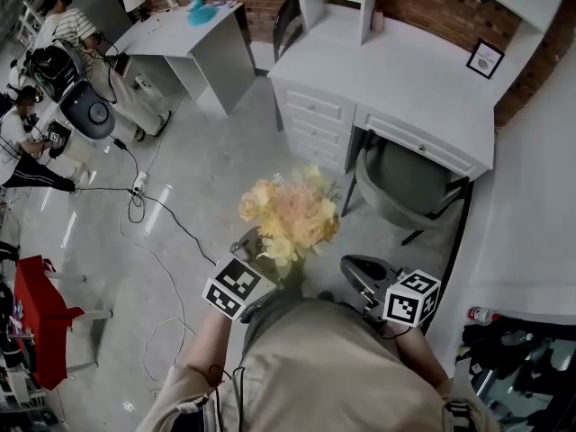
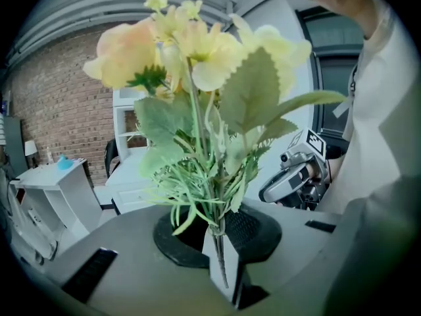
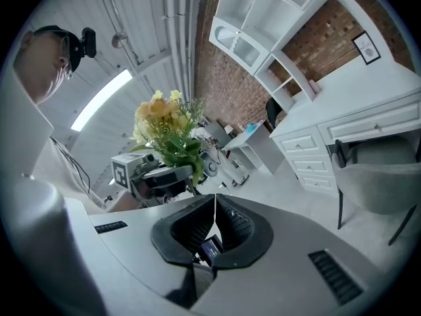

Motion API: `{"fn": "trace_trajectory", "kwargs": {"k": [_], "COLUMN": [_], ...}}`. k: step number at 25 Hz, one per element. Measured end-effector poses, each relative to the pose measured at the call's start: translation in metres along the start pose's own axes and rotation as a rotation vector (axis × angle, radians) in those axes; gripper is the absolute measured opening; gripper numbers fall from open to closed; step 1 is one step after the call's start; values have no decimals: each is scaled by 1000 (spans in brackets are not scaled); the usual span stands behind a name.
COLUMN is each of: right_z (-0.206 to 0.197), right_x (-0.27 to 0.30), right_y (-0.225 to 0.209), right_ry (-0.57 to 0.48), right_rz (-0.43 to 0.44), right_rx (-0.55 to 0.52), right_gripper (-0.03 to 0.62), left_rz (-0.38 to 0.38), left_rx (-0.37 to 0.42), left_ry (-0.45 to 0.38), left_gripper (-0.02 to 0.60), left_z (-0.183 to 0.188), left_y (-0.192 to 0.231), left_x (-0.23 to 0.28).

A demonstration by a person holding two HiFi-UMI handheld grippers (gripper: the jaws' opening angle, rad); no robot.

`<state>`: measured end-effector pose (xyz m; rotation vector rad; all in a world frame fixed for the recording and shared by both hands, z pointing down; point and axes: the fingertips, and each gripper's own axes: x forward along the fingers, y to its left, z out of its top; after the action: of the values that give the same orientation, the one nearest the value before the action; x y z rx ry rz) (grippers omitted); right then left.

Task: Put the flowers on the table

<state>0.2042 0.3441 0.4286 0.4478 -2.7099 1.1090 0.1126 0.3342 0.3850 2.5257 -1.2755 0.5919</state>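
Observation:
A bunch of pale yellow and peach artificial flowers stands upright in front of me, over the floor. My left gripper is shut on the green stems, which run down between its jaws, while the blooms fill the left gripper view. Beside it on the right, my right gripper is held level; its jaw tips meet with nothing between them. The white desk with drawers lies ahead, its top bare apart from a small framed picture.
A grey chair is tucked under the desk's knee gap. A white shelf unit stands on the desk. At far left is a second table, people, and cables across the floor. A red stool is at left.

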Motion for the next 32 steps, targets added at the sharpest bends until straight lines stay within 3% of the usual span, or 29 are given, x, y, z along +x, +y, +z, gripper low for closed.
{"fn": "trace_trajectory", "kwargs": {"k": [8, 13, 17, 22, 32], "right_z": [24, 35, 40, 53, 76], "right_x": [35, 58, 73, 88, 148], "right_y": [-10, -19, -25, -30, -41], "right_ry": [34, 75, 116, 141, 202], "right_rz": [-23, -31, -48, -66, -86], "right_rx": [-22, -44, -75, -122, -195], "right_gripper": [23, 23, 23, 23, 23], "left_rz": [3, -23, 2, -23, 13], "left_rx": [-47, -128, -112, -126, -145], "left_ry": [-28, -94, -56, -50, -79], "left_gripper": [43, 43, 43, 43, 43], "left_z": [4, 17, 11, 7, 8], "left_y": [47, 76, 99, 121, 192], "left_x": [-2, 3, 15, 24, 21]}}
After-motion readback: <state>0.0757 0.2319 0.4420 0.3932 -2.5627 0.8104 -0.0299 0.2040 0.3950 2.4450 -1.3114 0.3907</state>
